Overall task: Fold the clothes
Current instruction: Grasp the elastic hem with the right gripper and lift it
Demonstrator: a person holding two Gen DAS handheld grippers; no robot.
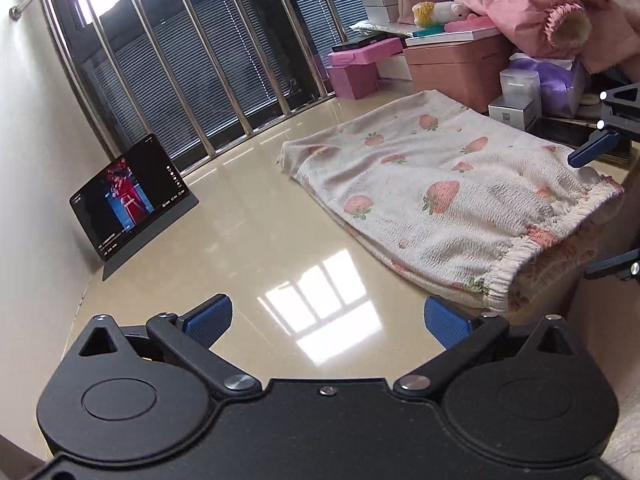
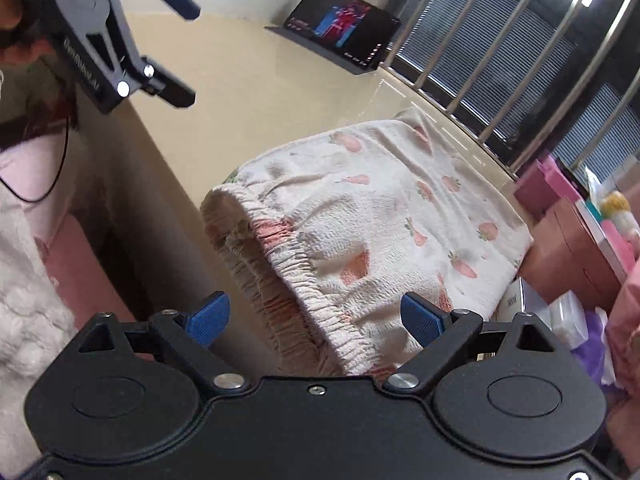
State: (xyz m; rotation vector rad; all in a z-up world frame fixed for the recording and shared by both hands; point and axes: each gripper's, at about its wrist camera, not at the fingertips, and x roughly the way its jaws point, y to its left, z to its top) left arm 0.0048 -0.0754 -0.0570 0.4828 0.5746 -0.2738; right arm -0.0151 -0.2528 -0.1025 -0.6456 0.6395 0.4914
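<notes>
Strawberry-print shorts [image 1: 448, 200] lie folded on the glossy tabletop [image 1: 240, 240], ahead and to the right of the left tongs [image 1: 328, 316], whose fingers are spread over bare surface. Only the right wrist view shows the elastic waistband [image 2: 320, 304] directly between the spread right tongs [image 2: 316, 316], unpinched. A tablet [image 1: 128, 196] stands far left.

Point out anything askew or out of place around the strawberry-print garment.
The strawberry-print garment lies with its elastic waistband hanging past the near edge of the table, not flat on it. Both the left gripper and the right gripper have jaws open, holding nothing. Nothing looks spilled or damaged.
</notes>
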